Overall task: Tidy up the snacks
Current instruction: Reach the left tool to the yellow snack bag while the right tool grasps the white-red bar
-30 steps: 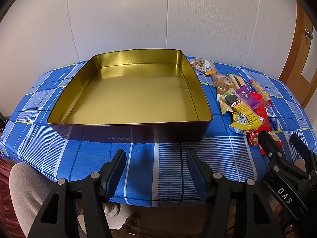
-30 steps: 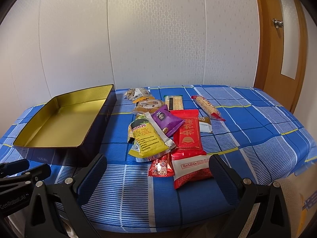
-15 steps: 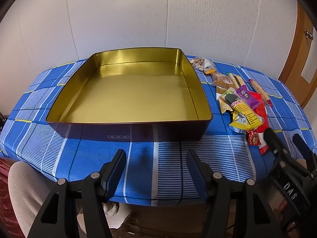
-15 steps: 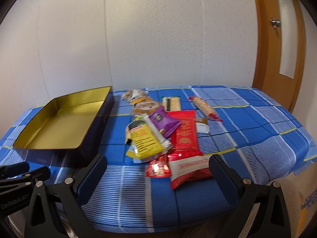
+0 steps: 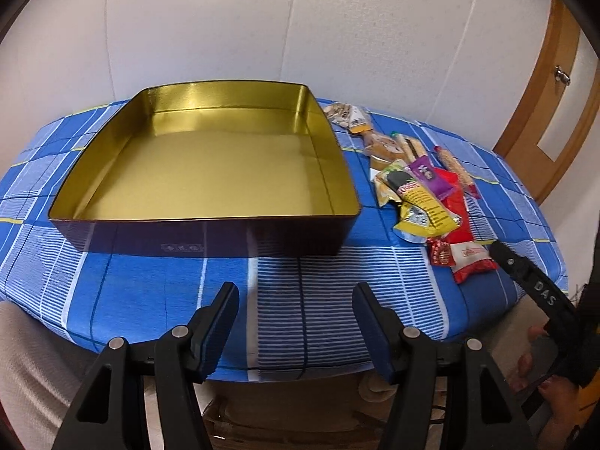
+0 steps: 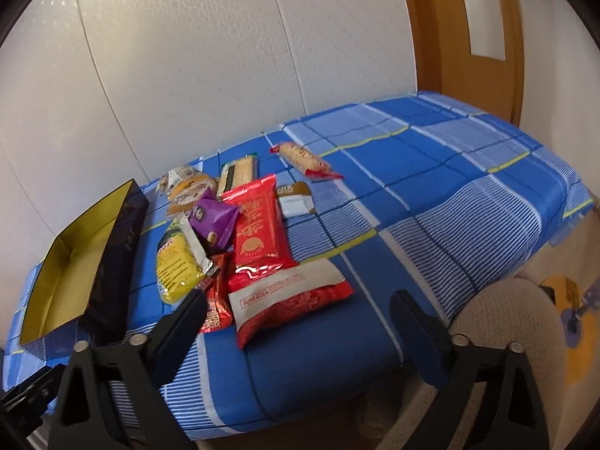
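Observation:
A gold-lined tin box (image 5: 210, 157) with dark walls stands empty on the blue checked tablecloth (image 5: 150, 281). My left gripper (image 5: 296, 296) hangs open over the cloth in front of the tin, nothing between its fingers. To the tin's right lies a heap of snack packets: a yellow packet (image 6: 176, 262), a purple one (image 6: 213, 221), a long red one (image 6: 258, 236) and a red-and-white one (image 6: 292, 300). My right gripper (image 6: 300, 311) hovers just before the red-and-white packet, jaws closing with nothing between them. It also shows in the left wrist view (image 5: 525, 277).
Further back lie a cracker stick (image 6: 303, 159), a biscuit pack (image 6: 240, 172), a brown-and-white bar (image 6: 296, 198) and bagged pastries (image 6: 183, 183). A white wall backs the table; a wooden door (image 6: 472, 37) stands at the right. A person's knee (image 6: 506, 322) is below the table edge.
The right gripper moved rightward and closer to the packets and rolled, tilting its view; its jaws narrowed a little. The left gripper tipped slightly, staying in place.

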